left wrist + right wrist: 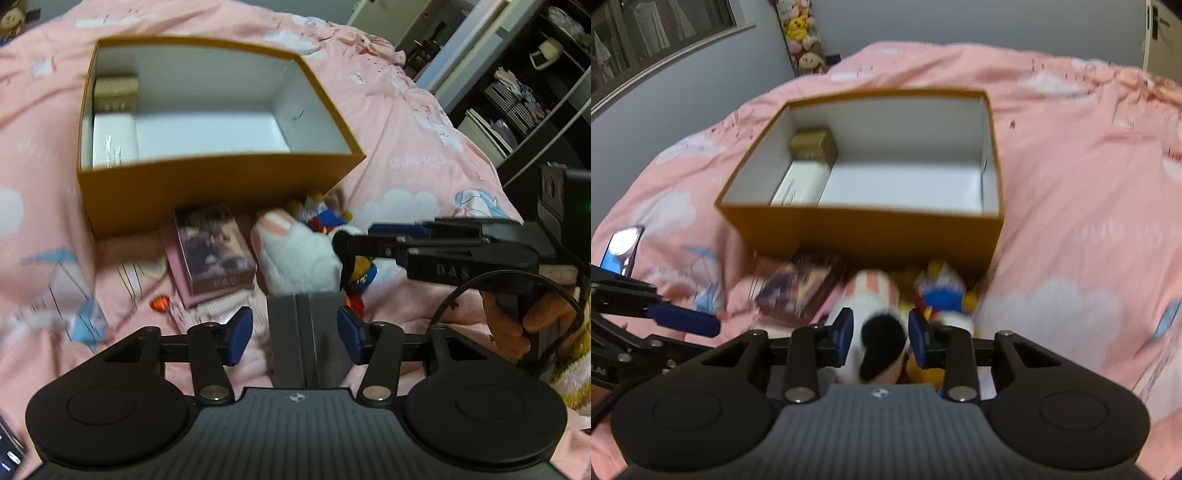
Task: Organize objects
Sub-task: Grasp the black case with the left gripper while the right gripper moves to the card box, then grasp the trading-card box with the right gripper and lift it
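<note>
An open mustard-yellow box [207, 188] sits on the pink cloud-print bedspread [406, 147], filling the upper left of the left wrist view and the centre of the right wrist view. Inside, against its left wall, lie a gold carton [115, 92] and a white carton [112, 142]; the rest of the white floor is bare.

Below the box in both views lie the loose things: a pink-and-purple card box [214, 251] resting on a flat pink book, a white plush toy [295, 254] with pink stripes and a black ear, and beside it a colourful duck plush [942, 288]. A small red wrapped sweet [159, 304] lies lower left.

The left gripper [295, 334] has its blue pads spread, with an upright grey box [306, 332] between them; the right pad sits at its edge, the left pad stands clear. The right gripper [881, 339] is also parted, straddling the white plush's black ear without clearly pressing it. A hand [517, 325] holds its handle at the right edge.
</note>
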The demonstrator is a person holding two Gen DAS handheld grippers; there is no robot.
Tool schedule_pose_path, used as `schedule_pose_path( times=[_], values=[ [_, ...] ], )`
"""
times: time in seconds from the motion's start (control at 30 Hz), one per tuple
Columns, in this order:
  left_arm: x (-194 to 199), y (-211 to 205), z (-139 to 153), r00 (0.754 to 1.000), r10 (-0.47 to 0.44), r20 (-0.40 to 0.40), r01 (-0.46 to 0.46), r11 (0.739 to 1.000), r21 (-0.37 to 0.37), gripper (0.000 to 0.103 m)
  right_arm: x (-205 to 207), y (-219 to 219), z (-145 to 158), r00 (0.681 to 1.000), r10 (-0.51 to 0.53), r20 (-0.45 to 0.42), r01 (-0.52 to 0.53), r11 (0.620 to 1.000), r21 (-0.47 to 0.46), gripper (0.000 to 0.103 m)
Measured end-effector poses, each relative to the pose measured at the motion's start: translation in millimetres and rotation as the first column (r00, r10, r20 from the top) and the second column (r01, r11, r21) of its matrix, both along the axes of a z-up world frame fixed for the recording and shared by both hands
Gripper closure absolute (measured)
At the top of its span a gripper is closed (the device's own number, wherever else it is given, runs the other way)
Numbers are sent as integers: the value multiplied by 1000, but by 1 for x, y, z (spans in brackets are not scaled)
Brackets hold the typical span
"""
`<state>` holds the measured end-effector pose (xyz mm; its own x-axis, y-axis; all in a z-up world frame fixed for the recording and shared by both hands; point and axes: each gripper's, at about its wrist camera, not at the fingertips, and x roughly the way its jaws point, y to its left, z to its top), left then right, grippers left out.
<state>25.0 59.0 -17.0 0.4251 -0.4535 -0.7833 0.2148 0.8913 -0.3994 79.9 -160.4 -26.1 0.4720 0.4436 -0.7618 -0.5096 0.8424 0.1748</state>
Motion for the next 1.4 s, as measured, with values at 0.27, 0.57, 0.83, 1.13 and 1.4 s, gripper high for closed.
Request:
schedule_pose_path(
  times=[0.27,0.57,0.83,1.13,1.4],
  values=[
    [2,-4,-32,992,46,-115,-58,993,-100,39,-14,0,-19,998,7,-70,-7,1000,-6,63],
    [6,-8,-34,990,71,-122,-86,990,-116,54,-13,1,-22,997,7,-74,-7,1000,1,63],
    [-6,-11,-6,995,101,-18,-102,993,-55,62,-17,3,-9,1000,21,-23,-21,1000,-8,63],
    [-11,15,29,971,212,109,-212,977,-19,63,6,25,17,996,89,-21,-87,994,67,63],
    [1,57,27,920,372,123,-380,923,52,63,38,81,14,981,165,-106,-159,985,58,48]
  ],
)
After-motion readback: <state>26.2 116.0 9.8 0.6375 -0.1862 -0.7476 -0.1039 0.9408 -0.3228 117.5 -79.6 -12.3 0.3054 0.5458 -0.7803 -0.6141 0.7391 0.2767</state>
